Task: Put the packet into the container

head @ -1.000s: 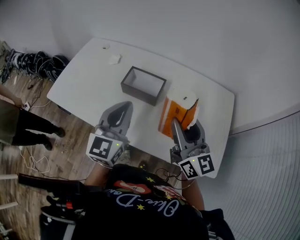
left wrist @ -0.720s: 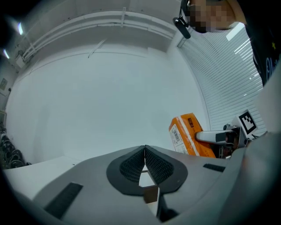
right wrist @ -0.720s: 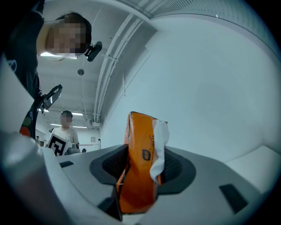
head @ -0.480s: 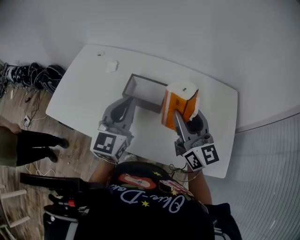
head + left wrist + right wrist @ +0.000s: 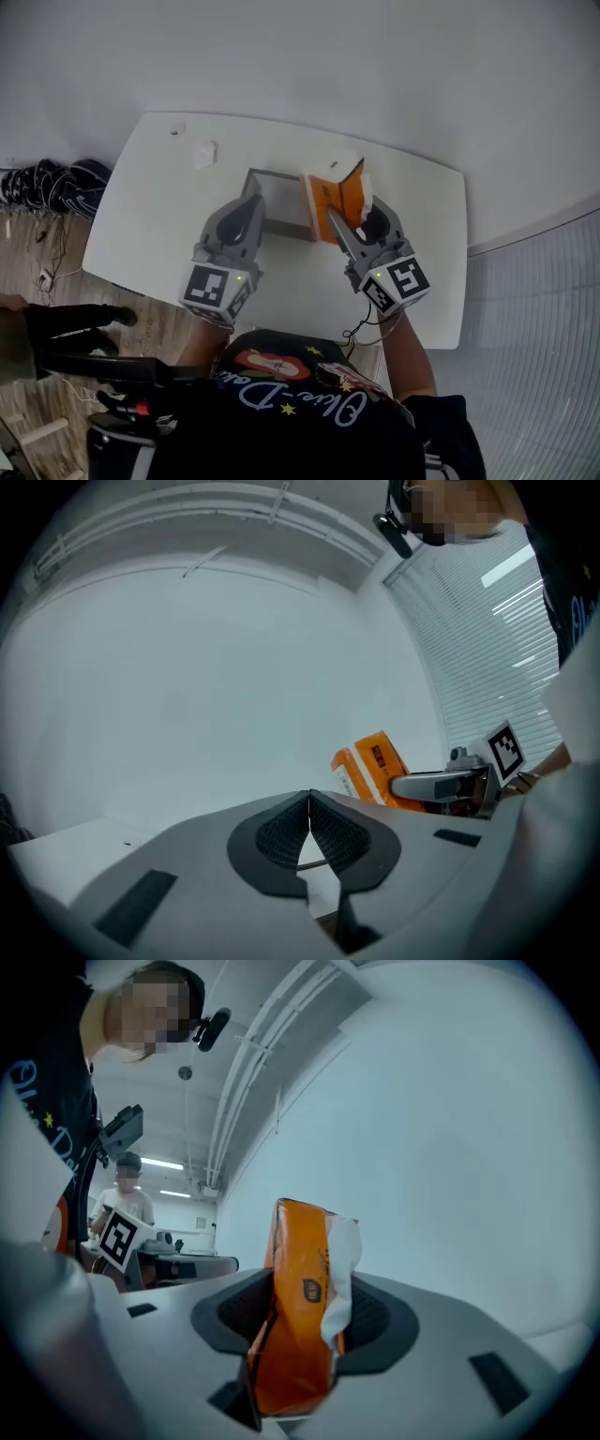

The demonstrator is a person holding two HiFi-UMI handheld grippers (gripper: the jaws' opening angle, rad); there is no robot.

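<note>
An orange and white packet (image 5: pixel 335 198) (image 5: pixel 302 1307) stands upright between the jaws of my right gripper (image 5: pixel 349 217), which is shut on it. In the head view it hangs over the right end of the dark grey open container (image 5: pixel 269 202) on the white table (image 5: pixel 427 244). My left gripper (image 5: pixel 246 217) is shut with nothing in it, its tips over the container's near left side. The left gripper view shows the packet (image 5: pixel 370 767) and the right gripper (image 5: pixel 441 785) off to its right.
Two small white bits (image 5: pixel 203 154) lie near the table's far left corner. A tangle of cables (image 5: pixel 47 183) and a person's dark trouser legs (image 5: pixel 66 323) are on the wooden floor to the left. Another person (image 5: pixel 122 1204) shows in the right gripper view.
My right gripper has carried the packet left and away from me, from beside the container to over its right end. My left gripper has moved forward towards the container.
</note>
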